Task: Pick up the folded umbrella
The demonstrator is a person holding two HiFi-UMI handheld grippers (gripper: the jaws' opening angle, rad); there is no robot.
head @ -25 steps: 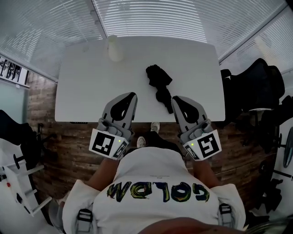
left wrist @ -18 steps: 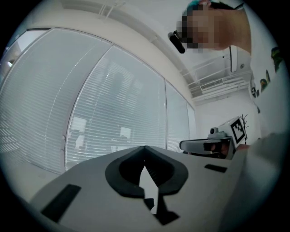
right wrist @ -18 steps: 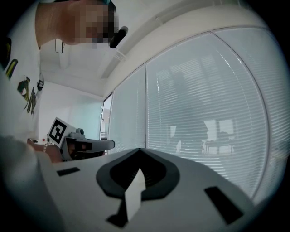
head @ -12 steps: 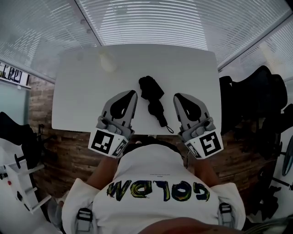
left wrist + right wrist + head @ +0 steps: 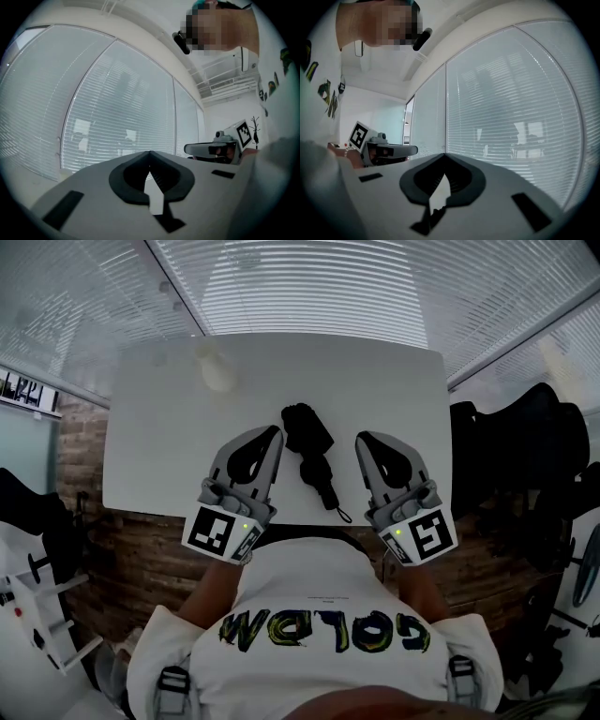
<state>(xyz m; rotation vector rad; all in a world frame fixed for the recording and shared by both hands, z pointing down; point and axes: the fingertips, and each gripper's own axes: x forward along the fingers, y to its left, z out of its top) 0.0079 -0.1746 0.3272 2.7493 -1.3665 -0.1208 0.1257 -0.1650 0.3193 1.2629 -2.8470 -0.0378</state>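
The folded umbrella (image 5: 309,454) lay on the white tabletop (image 5: 159,427) near its front edge, between the left gripper (image 5: 272,434) and right gripper (image 5: 362,439), touched by neither. Both had jaws pressed together on nothing and pointed level. Reaching in like that would likely shove it toward the edge, where its strap lay, rather than clasp it.

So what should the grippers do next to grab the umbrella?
Probably open the right gripper and swing it toward the umbrella. Both it and the left gripper are shut and empty, and the umbrella lies untouched on the table between them.
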